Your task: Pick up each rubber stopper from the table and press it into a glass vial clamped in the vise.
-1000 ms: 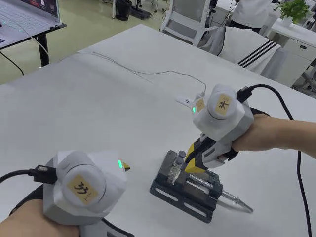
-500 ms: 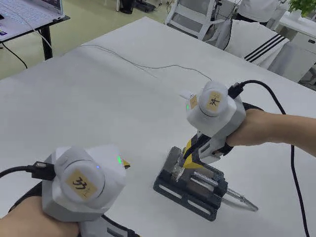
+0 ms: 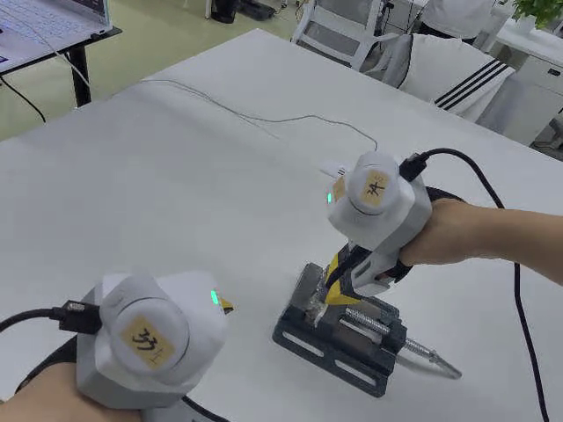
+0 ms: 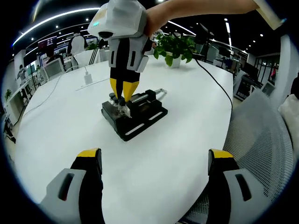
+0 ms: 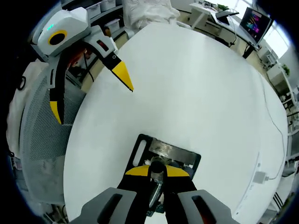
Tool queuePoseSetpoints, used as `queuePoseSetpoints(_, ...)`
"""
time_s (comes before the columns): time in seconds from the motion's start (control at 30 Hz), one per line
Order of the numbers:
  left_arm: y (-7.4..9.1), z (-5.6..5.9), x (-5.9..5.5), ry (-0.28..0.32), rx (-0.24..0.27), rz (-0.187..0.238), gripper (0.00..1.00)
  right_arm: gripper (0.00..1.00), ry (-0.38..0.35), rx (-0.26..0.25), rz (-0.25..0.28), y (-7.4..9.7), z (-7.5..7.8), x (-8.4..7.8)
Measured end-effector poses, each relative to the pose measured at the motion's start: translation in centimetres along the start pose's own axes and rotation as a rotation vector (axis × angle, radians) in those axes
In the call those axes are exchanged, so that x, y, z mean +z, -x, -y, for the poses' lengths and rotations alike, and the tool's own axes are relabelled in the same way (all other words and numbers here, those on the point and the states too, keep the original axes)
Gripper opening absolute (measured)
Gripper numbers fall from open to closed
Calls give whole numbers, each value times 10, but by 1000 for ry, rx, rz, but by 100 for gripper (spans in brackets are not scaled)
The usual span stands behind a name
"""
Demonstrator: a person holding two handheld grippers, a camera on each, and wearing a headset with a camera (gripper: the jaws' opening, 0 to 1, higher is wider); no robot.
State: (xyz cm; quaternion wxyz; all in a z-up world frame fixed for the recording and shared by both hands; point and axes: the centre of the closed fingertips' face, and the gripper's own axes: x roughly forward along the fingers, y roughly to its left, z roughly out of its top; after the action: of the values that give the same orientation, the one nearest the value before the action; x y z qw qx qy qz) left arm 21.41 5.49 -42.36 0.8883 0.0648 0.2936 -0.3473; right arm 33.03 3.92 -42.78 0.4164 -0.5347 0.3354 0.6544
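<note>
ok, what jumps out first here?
The right tool points down onto the black vise on the white table, its yellow tips pinching a dark stopper. The left tool is held off to the side, jaws wide open and empty.

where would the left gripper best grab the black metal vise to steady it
Probably the black metal vise by its low base, jaws across its two long sides, coming down from above near the silver screw handle; the right gripper is over the other end.
</note>
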Motion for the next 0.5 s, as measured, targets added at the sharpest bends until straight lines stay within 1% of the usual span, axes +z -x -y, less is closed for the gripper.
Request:
queuePoseSetpoints(0.23, -2, 2, -1, 6, -5, -2, 93, 4, -3, -1, 1, 0, 1, 1)
queuePoseSetpoints(0.3, -3, 3, -3, 7, -6, -4, 93, 4, -11, -2, 12, 0, 1, 3)
queuePoseSetpoints(0.4, -3, 4, -4, 11, -8, -6, 93, 4, 10, -4, -5, -2, 1, 3)
queuePoseSetpoints(0.5, -3, 4, -4, 15, -7, -5, 92, 4, 13, -3, -14, -1, 1, 2)
